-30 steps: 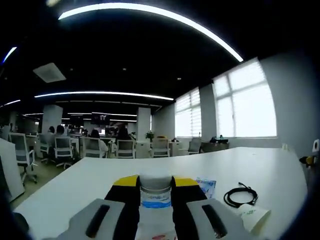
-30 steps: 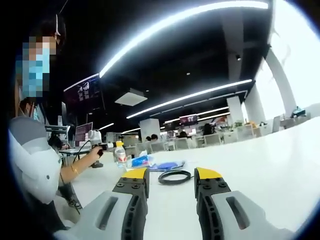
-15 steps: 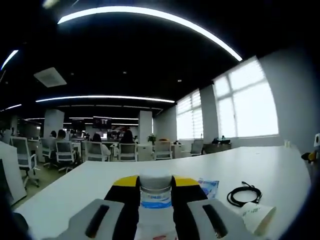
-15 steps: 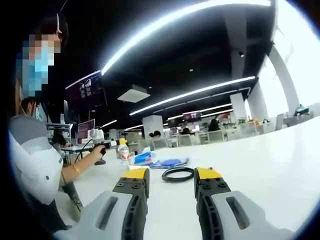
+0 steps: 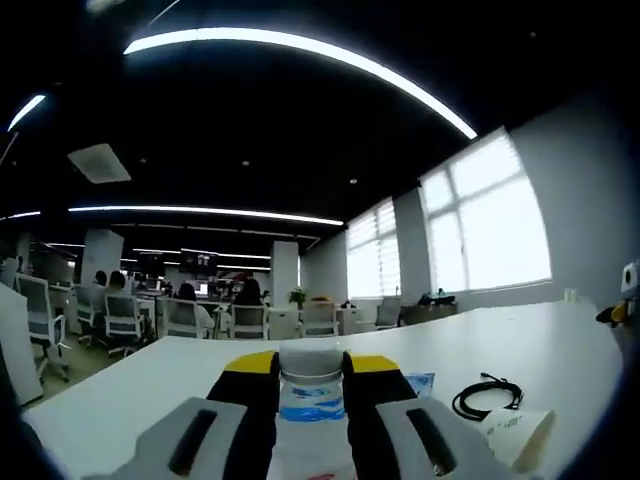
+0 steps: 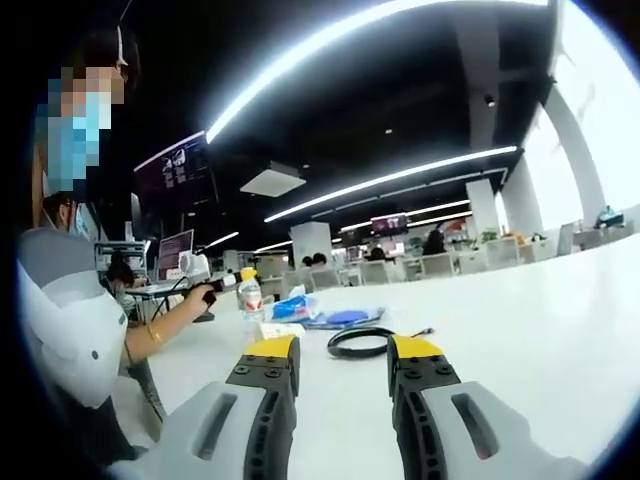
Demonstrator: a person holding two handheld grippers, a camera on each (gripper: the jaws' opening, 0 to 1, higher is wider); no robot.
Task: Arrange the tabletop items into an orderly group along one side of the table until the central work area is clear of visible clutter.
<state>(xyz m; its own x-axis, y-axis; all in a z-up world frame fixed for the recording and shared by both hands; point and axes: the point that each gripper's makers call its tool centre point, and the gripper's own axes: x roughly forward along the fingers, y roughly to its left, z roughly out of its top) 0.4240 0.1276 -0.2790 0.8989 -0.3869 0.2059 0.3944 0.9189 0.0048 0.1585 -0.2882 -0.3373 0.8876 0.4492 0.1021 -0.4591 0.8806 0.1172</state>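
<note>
Bottle in hand is the point to start from: the left gripper (image 5: pixel 311 372) has its yellow-tipped black jaws closed on the small clear plastic water bottle with a blue label and a grey cap (image 5: pixel 311 385), which stands upright between them. In the right gripper view the same bottle (image 6: pixel 250 299) appears at about 10 o'clock from the jaws, held beside the person's hand (image 6: pixel 205 293) at the far side of the white table (image 6: pixel 520 330).

To do this step well, I judge that the bottle should stay vertical, go down softly on the table edge zone near the other items, and be released only when its base sits flat, because a light bottle tips easily.

The right gripper (image 6: pixel 342 349) has its jaws apart with nothing between them. Just beyond them, at 12 o'clock, lies the coiled black cable (image 6: pixel 362 341). Further out, toward 11 o'clock, are a blue plastic packet (image 6: pixel 290 307) and a flat blue sheet (image 6: pixel 345 318).

In the left gripper view, the cable (image 5: pixel 487 396) lies at 3 o'clock from the bottle, a white paper cup lying on its side (image 5: pixel 518 429) at 4 o'clock, and a small blue-printed packet (image 5: pixel 419 384) just beside the right jaw. These items are near each other, so the place for the bottle must be chosen not to knock the cup or catch the cable. The background is an open office with chairs and windows.
</note>
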